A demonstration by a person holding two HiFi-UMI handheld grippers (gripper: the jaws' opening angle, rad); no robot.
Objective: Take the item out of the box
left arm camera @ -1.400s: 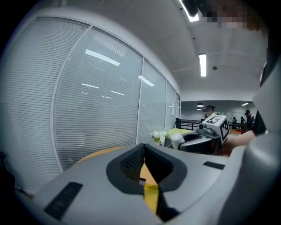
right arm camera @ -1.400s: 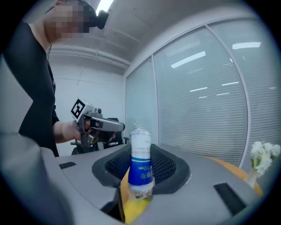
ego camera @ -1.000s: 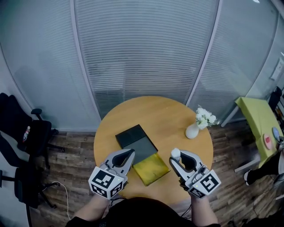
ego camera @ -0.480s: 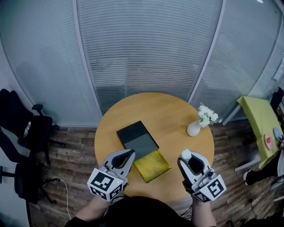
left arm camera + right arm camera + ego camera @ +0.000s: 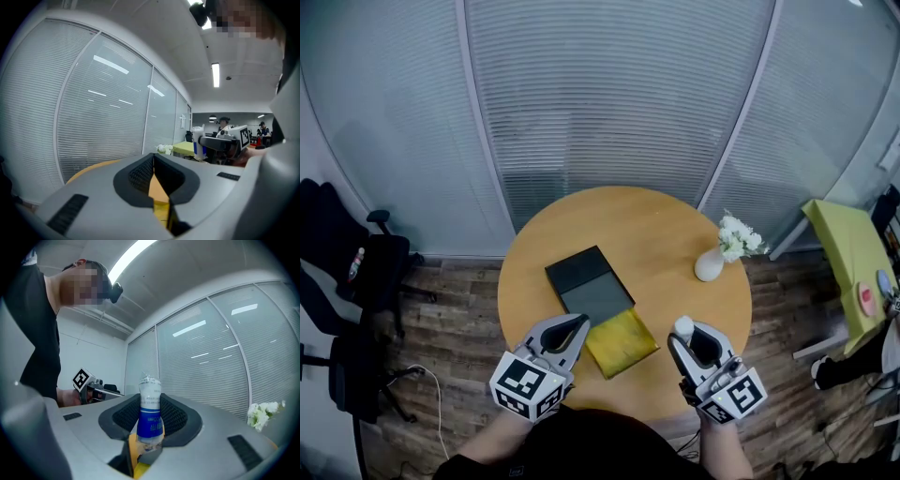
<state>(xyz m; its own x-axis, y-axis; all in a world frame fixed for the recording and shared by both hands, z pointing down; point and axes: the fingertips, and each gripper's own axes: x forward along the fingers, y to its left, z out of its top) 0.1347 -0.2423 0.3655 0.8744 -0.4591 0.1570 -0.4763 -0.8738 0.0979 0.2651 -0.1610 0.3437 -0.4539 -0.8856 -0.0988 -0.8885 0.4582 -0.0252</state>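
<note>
A flat dark box [image 5: 589, 284] lies open on the round wooden table [image 5: 656, 234], its grey inside showing. A yellow flat panel [image 5: 621, 342] rests at its near end. My right gripper [image 5: 683, 336] is to the right of the box, near the table's front edge, shut on a small white and blue packet [image 5: 682, 325] that stands upright between its pads [image 5: 151, 420]. My left gripper [image 5: 580, 322] hovers at the yellow panel's left corner. Its tips [image 5: 153, 157] meet with nothing between them.
A white vase of white flowers [image 5: 710, 264] stands at the table's right side. Black office chairs [image 5: 347, 281] are on the floor to the left, a yellow-green table [image 5: 848, 253] to the right. A glass wall with blinds runs behind.
My right gripper has carried the packet to the right, away from the box, and a little lower. The left gripper has stayed where it was.
</note>
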